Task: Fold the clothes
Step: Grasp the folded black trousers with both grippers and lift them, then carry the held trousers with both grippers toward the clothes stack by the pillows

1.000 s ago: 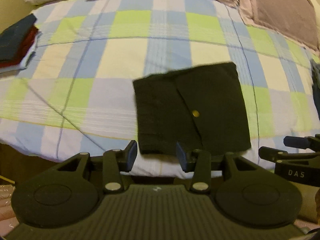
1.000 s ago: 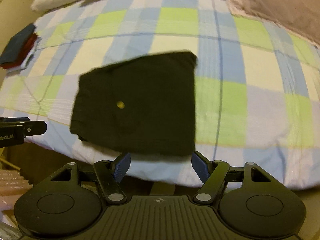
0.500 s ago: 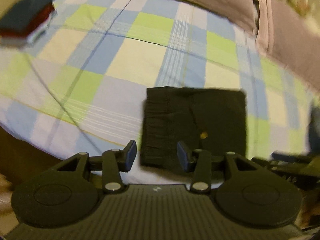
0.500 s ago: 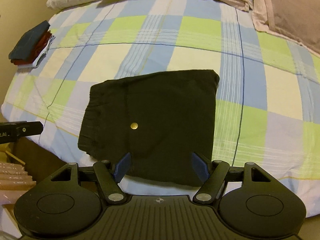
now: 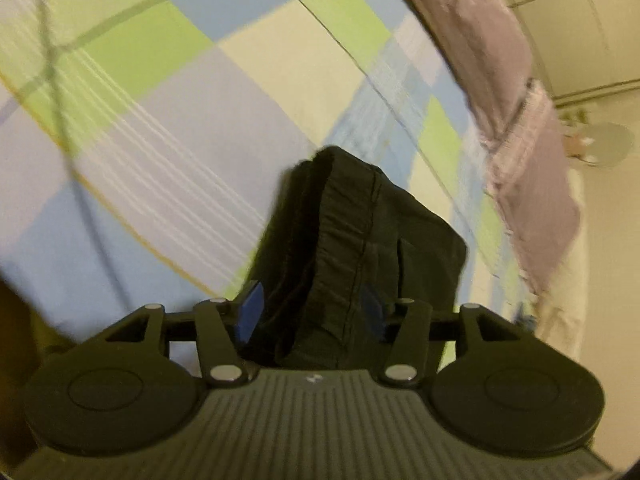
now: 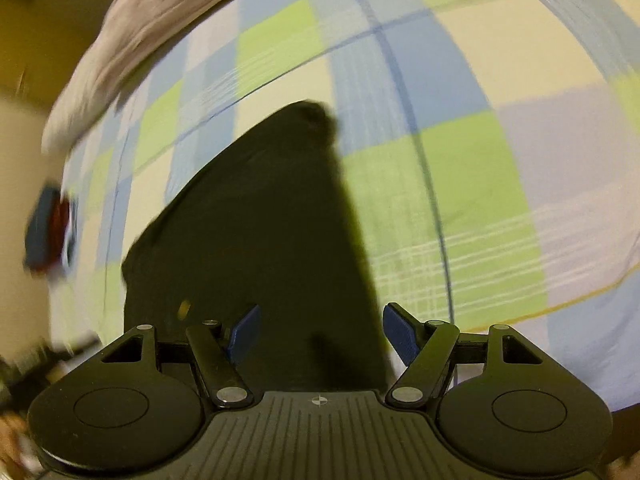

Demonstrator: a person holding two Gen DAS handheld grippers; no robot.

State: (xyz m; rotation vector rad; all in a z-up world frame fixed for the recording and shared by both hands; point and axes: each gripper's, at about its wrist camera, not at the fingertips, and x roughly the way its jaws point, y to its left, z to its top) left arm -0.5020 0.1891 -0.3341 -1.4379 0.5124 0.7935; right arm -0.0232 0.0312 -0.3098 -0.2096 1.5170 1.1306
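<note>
A folded black garment point(image 5: 360, 240) with a gathered waistband lies on the checked bedspread point(image 5: 160, 100). My left gripper point(image 5: 310, 314) is open, its blue pads on either side of the garment's waistband edge. In the right wrist view the same garment point(image 6: 260, 240) shows a small brass button point(image 6: 184, 307). My right gripper point(image 6: 322, 334) is open, with the garment's other edge running between its fingers. Both views are blurred and tilted.
Mauve pillows point(image 5: 520, 100) lie along the head of the bed, also in the right wrist view point(image 6: 160, 12). A stack of folded dark blue and red clothes point(image 6: 48, 236) sits at the bed's far left. A beige wall point(image 5: 600, 40) rises beyond the pillows.
Both grippers have moved in from the bed's front edge to opposite sides of the garment and tilted. The garment now lies between each pair of open fingers.
</note>
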